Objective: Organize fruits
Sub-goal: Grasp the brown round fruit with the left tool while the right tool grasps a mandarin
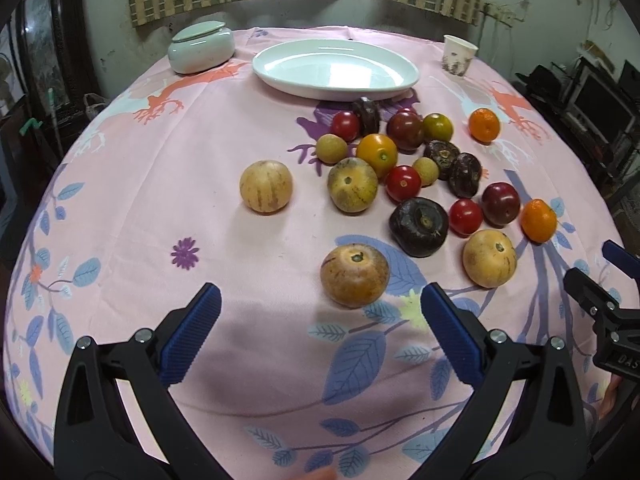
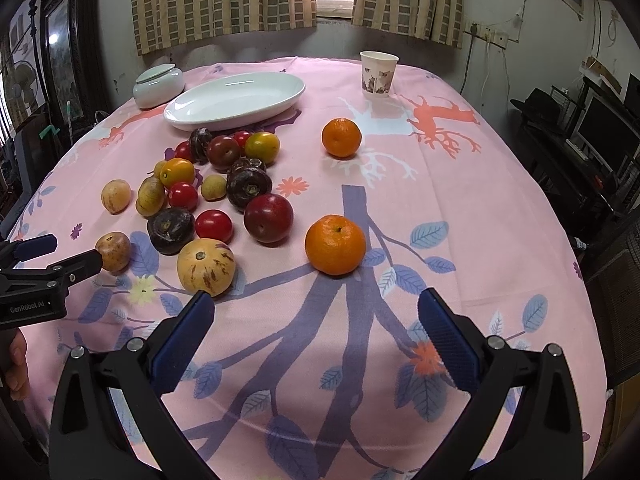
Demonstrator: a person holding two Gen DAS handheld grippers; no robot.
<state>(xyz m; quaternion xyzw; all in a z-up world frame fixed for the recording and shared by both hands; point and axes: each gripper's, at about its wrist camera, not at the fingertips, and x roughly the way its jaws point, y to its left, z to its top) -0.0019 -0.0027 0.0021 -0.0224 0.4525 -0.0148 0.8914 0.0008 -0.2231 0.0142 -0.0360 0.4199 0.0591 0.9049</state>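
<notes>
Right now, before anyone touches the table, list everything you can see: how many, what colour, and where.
Plate: 1, white, far middle, nothing on it
Jar: 1, pale green, lidded, far left
Paper cup: 1, white, patterned, far right
Tablecloth: 1, pink, printed, over the table
Melons: 4, striped yellow, near the plate's front and left
Oranges: 2, orange, right side
Plums: 2, dark red, in the cluster
Red tomatoes: 4, in the cluster
Yellow tomatoes: 2, one greenish, in the cluster
Longans: 2, tan, in the cluster
Water chestnuts: 4, dark purple-brown, in the cluster
Left claw: open, holding nothing
Right claw: open, holding nothing
</notes>
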